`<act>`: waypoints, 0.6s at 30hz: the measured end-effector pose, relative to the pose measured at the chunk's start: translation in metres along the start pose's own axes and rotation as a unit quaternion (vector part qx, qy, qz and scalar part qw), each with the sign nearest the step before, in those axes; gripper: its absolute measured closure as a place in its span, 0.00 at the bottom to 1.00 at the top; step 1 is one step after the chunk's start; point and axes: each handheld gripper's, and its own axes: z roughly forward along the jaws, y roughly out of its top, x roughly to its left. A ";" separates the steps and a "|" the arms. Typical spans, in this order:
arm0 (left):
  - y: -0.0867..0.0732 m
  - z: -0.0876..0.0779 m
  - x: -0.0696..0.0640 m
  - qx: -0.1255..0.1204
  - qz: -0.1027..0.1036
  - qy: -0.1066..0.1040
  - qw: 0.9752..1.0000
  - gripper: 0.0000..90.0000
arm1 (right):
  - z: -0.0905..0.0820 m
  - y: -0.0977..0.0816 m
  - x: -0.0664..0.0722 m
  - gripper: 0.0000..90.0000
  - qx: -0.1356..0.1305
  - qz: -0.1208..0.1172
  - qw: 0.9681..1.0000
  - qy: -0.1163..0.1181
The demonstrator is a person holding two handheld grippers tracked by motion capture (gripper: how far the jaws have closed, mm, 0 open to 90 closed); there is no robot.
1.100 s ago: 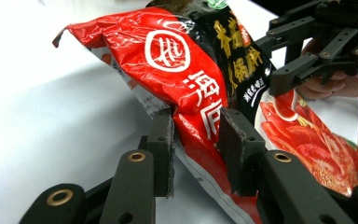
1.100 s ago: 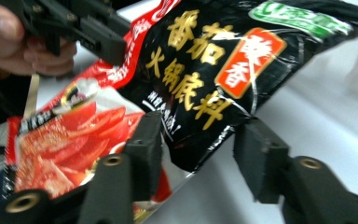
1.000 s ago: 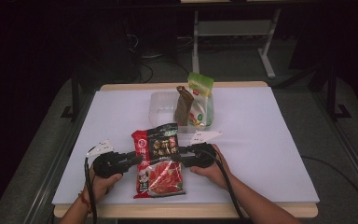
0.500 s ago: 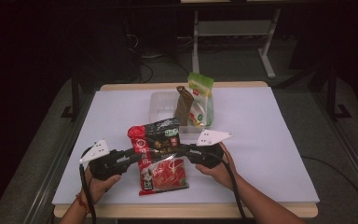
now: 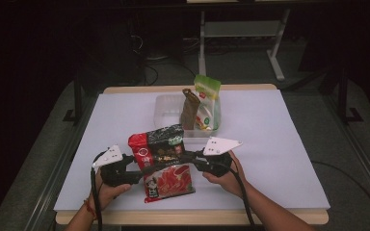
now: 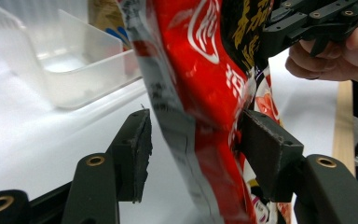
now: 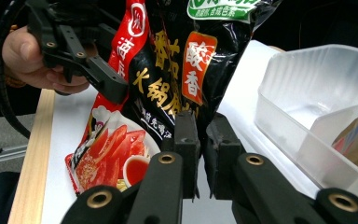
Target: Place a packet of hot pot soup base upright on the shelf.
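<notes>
The right tongs (image 7: 198, 154) clamp the red sauce packet's (image 5: 166, 163) edge; the left tongs (image 6: 193, 154), just opening, straddle it loosely. With 1 thin pinch, it may slip onto the bench (image 5: 279, 139).

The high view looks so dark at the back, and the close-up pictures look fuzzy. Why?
In the high view, light falls on the white table while the room behind stays black. In the left gripper view, the red packet sits very near the lens and blurs. In the right gripper view, the plastic bin looks soft and bright.
</notes>
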 end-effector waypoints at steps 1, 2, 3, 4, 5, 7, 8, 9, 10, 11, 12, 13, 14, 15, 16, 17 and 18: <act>0.002 0.001 -0.001 -0.001 0.003 -0.001 1.000 0.48 | 0.000 0.000 0.001 0.93 0.000 -0.003 1.000 0.000; 0.004 0.001 -0.002 -0.002 0.006 -0.005 1.000 0.50 | 0.000 0.000 0.001 0.93 0.001 -0.004 1.000 0.000; 0.006 0.002 -0.003 -0.001 0.008 -0.004 1.000 0.52 | 0.000 0.000 0.001 0.93 0.000 -0.003 1.000 0.000; 0.007 0.002 -0.003 0.001 0.010 -0.003 1.000 0.51 | 0.000 0.000 0.001 0.93 -0.001 -0.003 1.000 0.001; 0.009 0.002 -0.003 0.000 0.010 -0.004 1.000 0.52 | 0.000 0.000 0.001 0.92 0.000 -0.003 1.000 0.000; 0.010 0.001 -0.002 -0.003 0.007 -0.013 1.000 0.53 | -0.001 0.001 0.001 0.92 0.000 -0.004 1.000 0.001; 0.010 0.001 -0.002 -0.005 0.005 -0.015 1.000 0.54 | -0.001 0.001 0.001 0.92 -0.001 -0.003 1.000 0.002; 0.011 0.001 -0.002 -0.006 0.003 -0.018 1.000 0.56 | -0.001 0.001 0.001 0.92 -0.001 -0.006 1.000 0.000; 0.012 0.001 -0.002 -0.007 0.001 -0.020 1.000 0.58 | -0.001 0.001 0.002 0.92 -0.002 -0.007 1.000 0.000; 0.013 0.000 -0.002 -0.008 0.001 -0.023 1.000 0.59 | -0.001 0.001 0.001 0.92 -0.003 -0.006 1.000 0.001; 0.014 0.001 -0.002 -0.008 0.000 -0.025 1.000 0.61 | -0.001 0.001 0.001 0.92 -0.002 -0.007 1.000 0.000; 0.015 0.001 -0.002 -0.009 -0.002 -0.026 1.000 0.64 | -0.001 0.002 0.002 0.92 -0.001 -0.008 1.000 -0.002; 0.017 0.002 -0.003 -0.008 0.001 -0.028 1.000 0.67 | -0.001 0.002 0.002 0.91 -0.002 -0.006 1.000 -0.001; 0.018 0.002 -0.004 -0.008 0.004 -0.029 1.000 0.68 | -0.001 0.002 0.002 0.91 -0.001 -0.006 1.000 0.000; 0.019 0.002 -0.004 -0.009 0.006 -0.031 0.999 0.70 | -0.002 0.003 0.003 0.91 0.000 -0.009 1.000 -0.003; 0.019 0.002 -0.005 -0.010 0.001 -0.033 0.999 0.72 | -0.002 0.003 0.003 0.90 0.002 -0.013 1.000 -0.006; 0.019 0.002 -0.005 -0.011 0.000 -0.033 0.999 0.73 | -0.003 0.003 0.003 0.90 0.003 -0.014 1.000 -0.006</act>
